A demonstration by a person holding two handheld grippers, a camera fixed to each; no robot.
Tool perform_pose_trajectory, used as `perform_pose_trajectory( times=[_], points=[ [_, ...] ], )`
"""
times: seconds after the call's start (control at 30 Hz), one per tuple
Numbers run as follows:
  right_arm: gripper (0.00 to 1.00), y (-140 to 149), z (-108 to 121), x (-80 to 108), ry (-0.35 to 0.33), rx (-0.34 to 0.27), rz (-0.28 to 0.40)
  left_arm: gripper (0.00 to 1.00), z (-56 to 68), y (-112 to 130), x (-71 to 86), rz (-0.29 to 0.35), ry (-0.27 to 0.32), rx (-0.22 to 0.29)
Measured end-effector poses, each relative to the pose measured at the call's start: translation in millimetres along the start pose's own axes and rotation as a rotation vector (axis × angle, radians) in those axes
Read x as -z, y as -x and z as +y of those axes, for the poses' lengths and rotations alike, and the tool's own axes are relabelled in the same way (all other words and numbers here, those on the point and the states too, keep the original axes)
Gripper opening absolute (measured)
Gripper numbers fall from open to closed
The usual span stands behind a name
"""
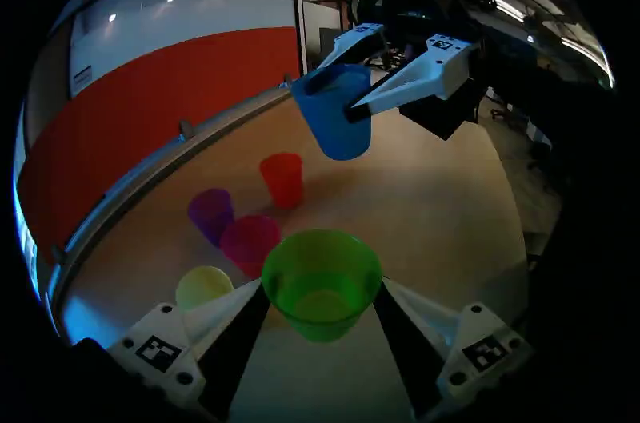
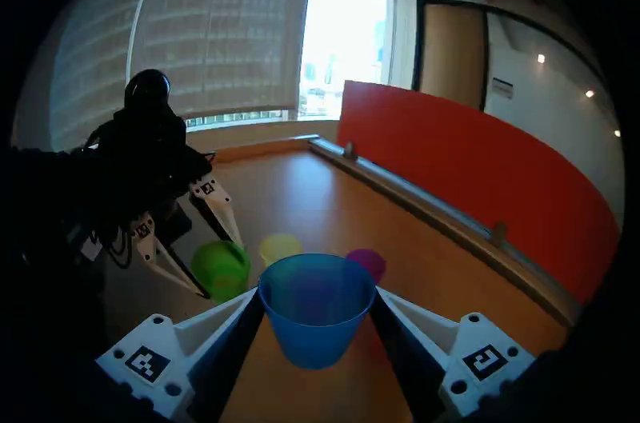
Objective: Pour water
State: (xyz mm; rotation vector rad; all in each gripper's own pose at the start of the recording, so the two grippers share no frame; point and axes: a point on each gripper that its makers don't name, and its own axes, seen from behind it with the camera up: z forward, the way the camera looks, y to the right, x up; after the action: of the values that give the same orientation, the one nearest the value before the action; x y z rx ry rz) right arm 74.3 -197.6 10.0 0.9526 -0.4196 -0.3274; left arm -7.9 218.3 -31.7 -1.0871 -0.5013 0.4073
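Between the left gripper's (image 1: 320, 285) fingers, green cup (image 1: 322, 299) is sitting clamped, mouth up, near the table (image 1: 448, 207). Right gripper (image 1: 330, 101) is pinching blue cup (image 1: 336, 127) from both sides, holding it higher and farther out, ahead of green and not yet over its mouth. Blue's axis is looking slightly off upright. I judge the pour is needing blue's rim brought in above green. Whether either cup is holding water, cannot tell. Four spare cups are standing just left of green.
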Motion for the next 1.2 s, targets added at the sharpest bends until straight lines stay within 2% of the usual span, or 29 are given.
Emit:
perform_pose_trajectory(
  times=[0.33,0.7,1.2],
  points=[
    [0.92,23.1,-2.9,-9.2,-0.022,0.011,-0.045,0.86,5.0,11.9,-11.7,-0.036,0.022,0.011],
    [0.92,46.3,-3.8,-19.3,-0.039,0.006,-0.082,0.86,11.1,30.1,-29.1,-0.104,0.055,0.010],
    [0.92,65.3,-2.1,-28.7,-0.050,-0.011,-0.102,0.86,6.7,49.2,-48.4,-0.149,0.069,0.018]
  ],
)
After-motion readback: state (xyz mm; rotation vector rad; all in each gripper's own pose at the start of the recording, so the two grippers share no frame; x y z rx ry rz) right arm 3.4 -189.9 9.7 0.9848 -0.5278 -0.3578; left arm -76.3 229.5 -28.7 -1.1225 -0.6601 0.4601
